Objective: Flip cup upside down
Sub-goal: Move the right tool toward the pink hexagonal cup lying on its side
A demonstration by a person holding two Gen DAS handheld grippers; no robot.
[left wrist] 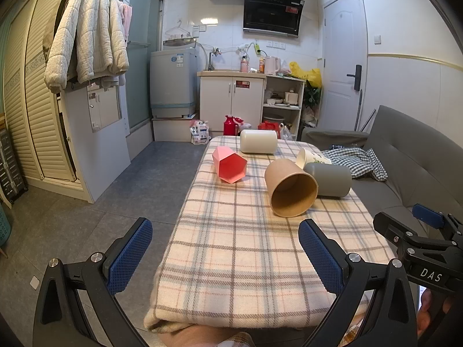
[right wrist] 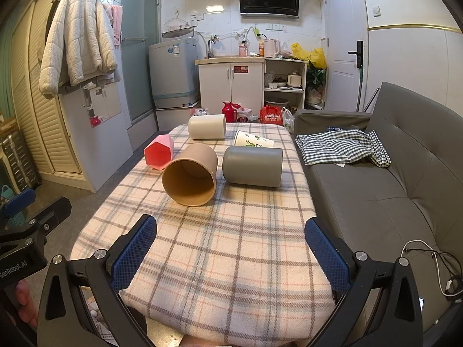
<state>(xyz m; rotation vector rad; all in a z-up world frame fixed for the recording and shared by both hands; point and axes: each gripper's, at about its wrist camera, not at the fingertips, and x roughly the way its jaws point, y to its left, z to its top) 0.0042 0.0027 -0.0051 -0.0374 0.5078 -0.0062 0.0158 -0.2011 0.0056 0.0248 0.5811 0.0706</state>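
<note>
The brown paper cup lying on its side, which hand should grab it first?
Right, probably. The brown cup lies nearly centred ahead of the open right gripper; from the left gripper it sits off toward its right finger.

1. Your left gripper (left wrist: 225,256) sits wide open at the bottom of the frame, holding nothing.
2. The brown cup (left wrist: 290,188) lies on its side mid-frame, touching the grey cup (left wrist: 332,180).
</note>
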